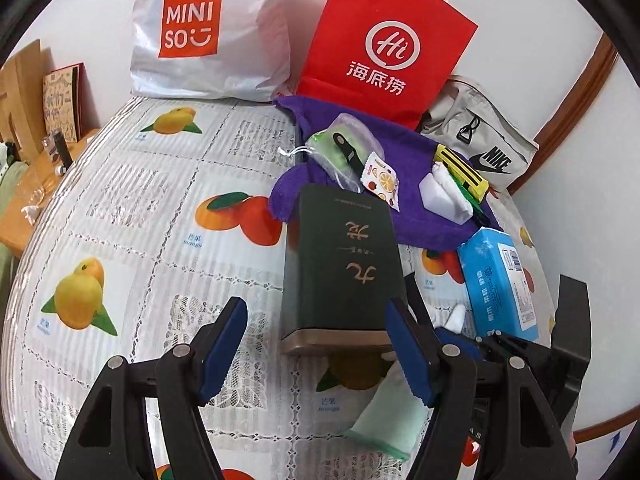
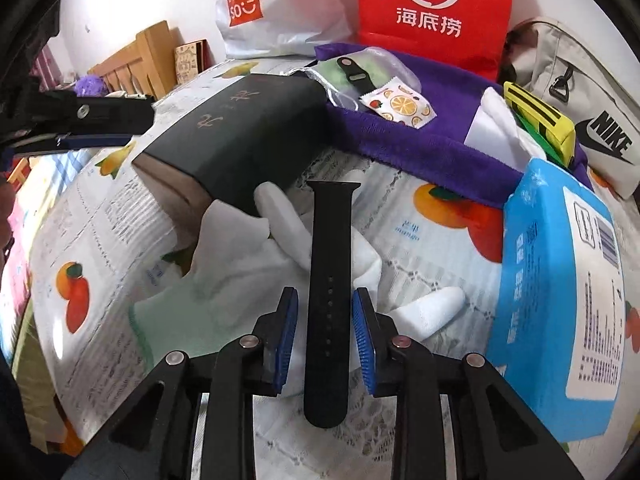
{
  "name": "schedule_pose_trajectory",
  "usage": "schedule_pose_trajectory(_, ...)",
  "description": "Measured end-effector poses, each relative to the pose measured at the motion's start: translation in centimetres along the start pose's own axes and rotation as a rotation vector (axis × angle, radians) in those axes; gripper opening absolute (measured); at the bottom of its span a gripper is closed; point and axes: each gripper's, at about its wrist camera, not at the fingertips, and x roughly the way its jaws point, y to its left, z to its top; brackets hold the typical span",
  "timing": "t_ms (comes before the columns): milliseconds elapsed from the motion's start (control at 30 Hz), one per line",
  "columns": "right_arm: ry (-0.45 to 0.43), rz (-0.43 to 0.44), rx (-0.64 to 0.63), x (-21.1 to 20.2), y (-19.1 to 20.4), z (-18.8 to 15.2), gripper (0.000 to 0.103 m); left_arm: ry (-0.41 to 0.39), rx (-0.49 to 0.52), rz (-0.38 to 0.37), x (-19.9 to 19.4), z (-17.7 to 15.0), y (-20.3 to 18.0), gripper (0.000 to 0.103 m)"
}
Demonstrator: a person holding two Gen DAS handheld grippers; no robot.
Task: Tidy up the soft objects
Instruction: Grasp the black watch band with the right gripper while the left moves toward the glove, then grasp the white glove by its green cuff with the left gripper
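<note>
A black watch strap lies lengthwise across a white glove with a green cuff on the fruit-print tablecloth. My right gripper straddles the strap with blue pads close on either side and a thin gap showing on the left, so it is open. My left gripper is open, and the near end of a dark green box sits just ahead between its fingers. Behind lies a purple towel carrying a clear pouch, a fruit-print sachet and a white folded cloth.
A blue tissue pack stands close on the right. A red paper bag, a white Miniso bag and a grey Nike bag line the back wall. A wooden bed frame is at the left.
</note>
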Motion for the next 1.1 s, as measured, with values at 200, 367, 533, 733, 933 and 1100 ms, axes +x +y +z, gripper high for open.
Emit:
schedule_pose_trajectory(200,-0.023,0.025,0.025,-0.8,-0.7,0.4,0.02,0.009,0.001,0.002,-0.2,-0.7,0.3,0.069)
schedule_pose_trajectory(367,-0.065,0.028,0.059,-3.3,-1.2,-0.3,0.02,0.017,0.022,0.005,-0.6,-1.8,-0.5,0.069)
schedule_pose_trajectory(533,-0.1,0.031,0.075,-5.9,-1.2,-1.7,0.02,0.03,0.063,-0.008,-0.6,-3.7,-2.2,0.069)
schedule_pose_trajectory(733,-0.118,0.03,0.09,-8.0,-1.0,-4.8,0.02,0.077,0.111,-0.034,1.1,-6.1,-4.4,0.069)
schedule_pose_trajectory(933,-0.126,0.038,0.127,-8.7,-1.7,-8.1,0.02,0.072,0.164,-0.004,2.7,-7.1,-6.7,0.072)
schedule_pose_trajectory(1100,-0.106,0.055,0.122,-9.0,-1.7,-10.6,0.02,0.061,0.219,0.017,4.3,-7.5,-8.9,0.075)
